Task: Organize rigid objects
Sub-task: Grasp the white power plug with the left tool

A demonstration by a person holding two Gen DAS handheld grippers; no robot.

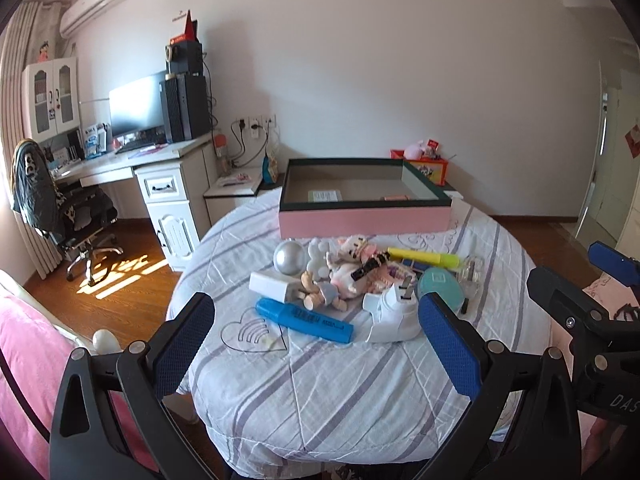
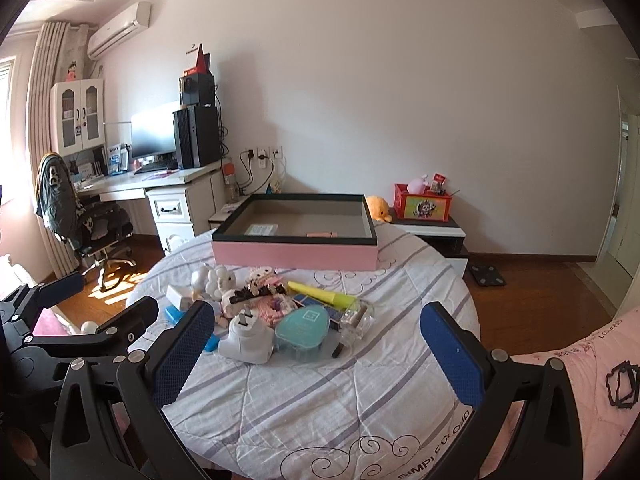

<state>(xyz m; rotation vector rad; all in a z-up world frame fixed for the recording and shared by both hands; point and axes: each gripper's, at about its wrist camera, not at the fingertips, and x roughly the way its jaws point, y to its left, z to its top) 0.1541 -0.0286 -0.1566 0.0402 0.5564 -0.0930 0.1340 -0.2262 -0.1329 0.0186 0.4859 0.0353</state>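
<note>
Striped pale-blue quilted cloth (image 1: 320,380) covers my round work surface, with wood floor around it and a white desk (image 1: 160,160) at the frame's left. Mid-frame sits the clutter: a blue highlighter pen (image 1: 304,320), a white wall plug adapter (image 1: 394,312) and a yellow highlighter pen (image 1: 424,257), below the shallow pink-sided box (image 1: 366,222). My left gripper (image 1: 316,344) and right gripper (image 2: 316,352) gape wide, holding nothing. Only my right view shows an orange plush toy (image 2: 378,207).

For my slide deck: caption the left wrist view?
Open left gripper faces cluttered toys, blue highlighter and pink box.
</note>
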